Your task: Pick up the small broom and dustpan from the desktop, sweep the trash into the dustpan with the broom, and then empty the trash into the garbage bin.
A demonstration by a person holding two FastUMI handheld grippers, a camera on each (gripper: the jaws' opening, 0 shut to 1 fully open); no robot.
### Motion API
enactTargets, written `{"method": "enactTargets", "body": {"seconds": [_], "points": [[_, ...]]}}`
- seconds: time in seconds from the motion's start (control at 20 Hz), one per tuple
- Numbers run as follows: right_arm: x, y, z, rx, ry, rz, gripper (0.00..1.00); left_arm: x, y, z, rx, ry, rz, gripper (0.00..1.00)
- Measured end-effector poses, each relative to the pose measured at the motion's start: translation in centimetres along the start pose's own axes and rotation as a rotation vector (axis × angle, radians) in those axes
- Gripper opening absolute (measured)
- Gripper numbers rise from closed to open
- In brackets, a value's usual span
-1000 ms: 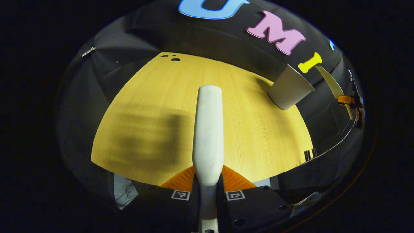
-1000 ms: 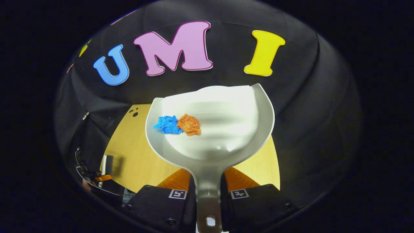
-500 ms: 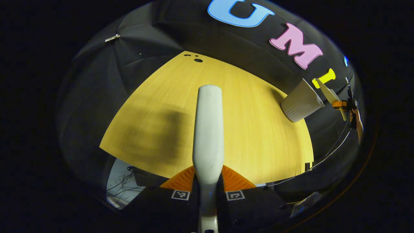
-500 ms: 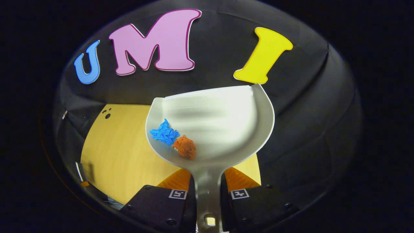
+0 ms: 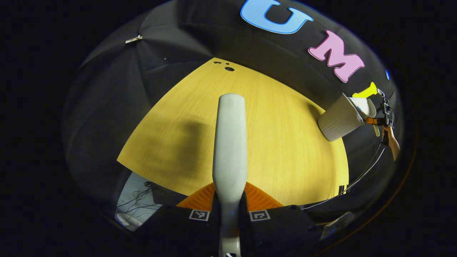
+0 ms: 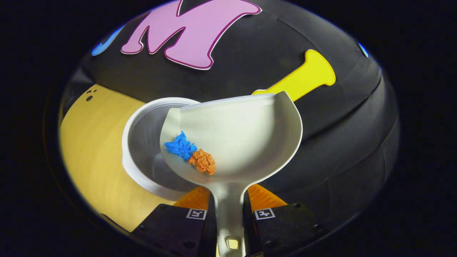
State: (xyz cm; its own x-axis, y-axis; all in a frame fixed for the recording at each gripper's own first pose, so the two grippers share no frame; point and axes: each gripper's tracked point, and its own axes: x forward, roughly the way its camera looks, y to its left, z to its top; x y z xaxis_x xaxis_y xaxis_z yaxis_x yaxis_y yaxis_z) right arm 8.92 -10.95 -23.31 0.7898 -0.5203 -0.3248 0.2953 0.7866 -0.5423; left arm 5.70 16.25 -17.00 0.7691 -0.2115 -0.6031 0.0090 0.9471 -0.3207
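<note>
Gripping dustpan (image 6: 246,135) — right tool (image 6: 228,208) | left tool (image 5: 229,200) clamps broom (image 5: 230,142) — bristles hidden, probably

The left gripper (image 5: 230,200) has both fingers clamped on a handle, raised above the desk. The right gripper (image 6: 229,208) grips likewise, held aloft.
</note>
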Motion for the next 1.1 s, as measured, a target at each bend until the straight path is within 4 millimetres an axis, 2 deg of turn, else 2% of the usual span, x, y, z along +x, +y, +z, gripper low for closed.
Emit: {"method": "enactTargets", "body": {"seconds": [0.05,0.1,0.2,0.25,0.3,0.5,0.55,0.65,0.9,1.0,1.1], "points": [[0.1,-0.3,0.1,-0.050,-0.010,-0.036,0.29,0.0,0.0,0.0,-0.008,0.003,-0.001,0.26],[0.2,-0.5,0.1,-0.107,-0.026,-0.068,0.34,-0.1,0.2,0.1,-0.014,0.004,0.000,0.26],[0.3,-0.6,0.3,-0.212,-0.050,-0.114,0.34,0.1,0.6,0.2,-0.019,0.010,0.012,0.26],[0.4,-0.4,0.3,-0.253,-0.060,-0.119,0.29,0.2,0.6,0.2,-0.019,0.013,0.017,0.26],[0.9,-0.8,0.2,-0.297,-0.067,-0.136,0.34,0.3,0.7,0.4,-0.015,0.014,0.018,0.26],[0.7,-2.7,0.1,-0.445,-0.120,-0.234,0.34,0.5,0.3,1.8,-0.007,0.003,0.011,0.27],[1.0,-3.0,0.0,-0.482,-0.133,-0.255,0.29,0.6,0.2,2.0,-0.005,0.001,0.011,0.27],[1.5,-3.7,-0.1,-0.558,-0.153,-0.288,0.34,0.8,0.0,2.5,-0.002,0.004,0.010,0.27],[0.7,-3.0,1.7,-0.745,-0.182,-0.351,0.34,1.2,-0.8,2.8,0.003,0.014,-0.005,0.26],[0.7,-3.4,2.1,-0.797,-0.173,-0.348,0.34,1.5,-1.2,2.6,0.014,0.020,-0.012,0.26],[-0.6,-4.9,2.3,-0.838,-0.159,-0.348,0.34,1.4,-1.4,2.5,0.024,0.025,-0.013,0.27]]}}
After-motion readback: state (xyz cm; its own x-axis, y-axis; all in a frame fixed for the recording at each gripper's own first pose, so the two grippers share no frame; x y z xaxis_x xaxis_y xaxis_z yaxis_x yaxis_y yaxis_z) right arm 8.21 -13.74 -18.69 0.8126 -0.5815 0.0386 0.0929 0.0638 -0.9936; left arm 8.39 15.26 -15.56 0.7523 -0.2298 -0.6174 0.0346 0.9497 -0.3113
